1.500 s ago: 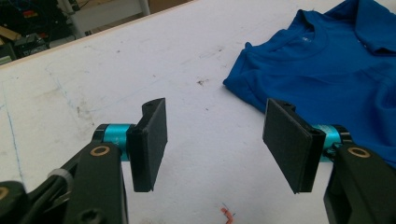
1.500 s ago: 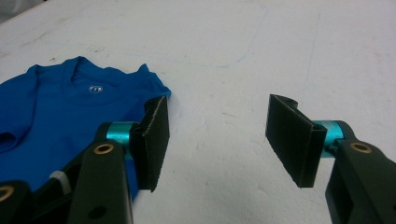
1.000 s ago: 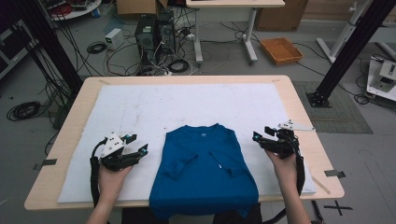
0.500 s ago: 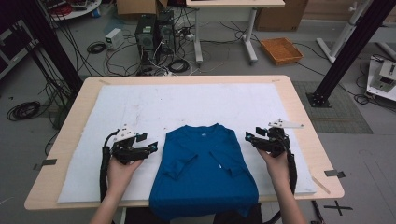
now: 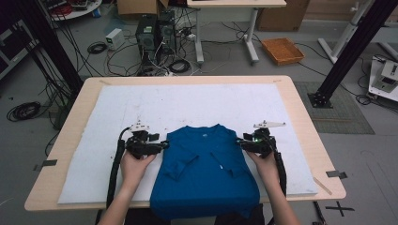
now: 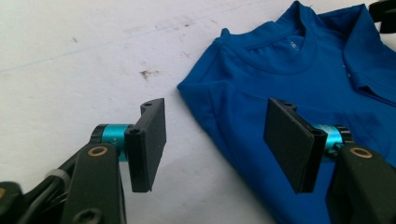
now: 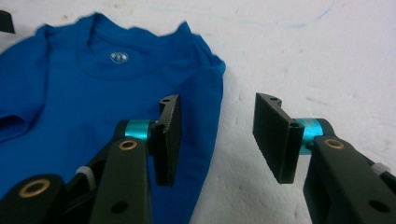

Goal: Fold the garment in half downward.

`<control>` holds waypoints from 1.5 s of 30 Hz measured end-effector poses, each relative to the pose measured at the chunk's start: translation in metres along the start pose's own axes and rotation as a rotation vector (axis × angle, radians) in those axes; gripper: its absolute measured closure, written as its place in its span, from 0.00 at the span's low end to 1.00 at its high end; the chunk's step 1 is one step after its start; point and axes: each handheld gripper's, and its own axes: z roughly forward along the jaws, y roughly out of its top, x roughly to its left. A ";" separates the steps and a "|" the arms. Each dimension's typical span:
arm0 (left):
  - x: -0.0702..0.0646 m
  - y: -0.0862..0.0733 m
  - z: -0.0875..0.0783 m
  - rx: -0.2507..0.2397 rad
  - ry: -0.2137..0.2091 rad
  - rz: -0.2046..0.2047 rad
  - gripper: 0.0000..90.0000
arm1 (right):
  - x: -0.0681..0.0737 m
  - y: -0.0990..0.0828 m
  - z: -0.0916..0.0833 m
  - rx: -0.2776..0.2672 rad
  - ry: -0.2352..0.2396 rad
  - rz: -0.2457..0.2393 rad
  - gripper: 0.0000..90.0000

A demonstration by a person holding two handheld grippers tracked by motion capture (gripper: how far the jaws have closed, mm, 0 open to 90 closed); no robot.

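I am at the reaching step: the shirt [image 5: 206,176] lies flat on the counter [image 5: 300,108], between my hands. My left tongs [image 5: 159,146] are released at its left shoulder. My right tongs [image 5: 242,142], also released, have just been closing, astride the right edge, not pinching. Next, each must pinch its shoulder.

Black hand-held gripper [image 6: 212,144], teal collars, brass screws, flat rectangular pads
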 end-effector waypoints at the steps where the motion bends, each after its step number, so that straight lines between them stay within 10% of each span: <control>1: -0.002 0.001 0.001 0.007 0.003 0.006 0.45 | 0.000 0.000 0.004 0.018 -0.004 -0.004 0.61; 6: -0.009 0.001 0.009 0.071 0.053 0.057 0.75 | 0.005 -0.002 0.008 0.053 -0.039 -0.069 0.90; 11: -0.008 0.000 0.005 0.059 0.082 0.052 0.87 | 0.000 -0.003 0.004 0.042 -0.070 -0.049 0.92; 18: -0.007 -0.001 0.004 0.059 0.086 0.042 0.85 | -0.007 -0.006 0.004 0.058 -0.091 -0.021 0.95; 24: -0.009 0.000 0.008 0.012 0.028 0.013 0.63 | -0.005 0.000 -0.005 -0.034 -0.021 0.001 0.78; 32: -0.007 0.000 0.008 0.057 0.080 0.022 0.90 | -0.003 -0.004 0.007 0.054 -0.081 -0.040 0.99; 37: -0.001 0.006 0.006 -0.003 0.094 -0.007 0.66 | -0.006 0.003 0.000 -0.005 -0.060 -0.027 0.78; 45: 0.006 0.037 0.034 0.046 0.014 0.022 0.62 | -0.002 0.038 0.019 0.011 -0.037 -0.080 0.73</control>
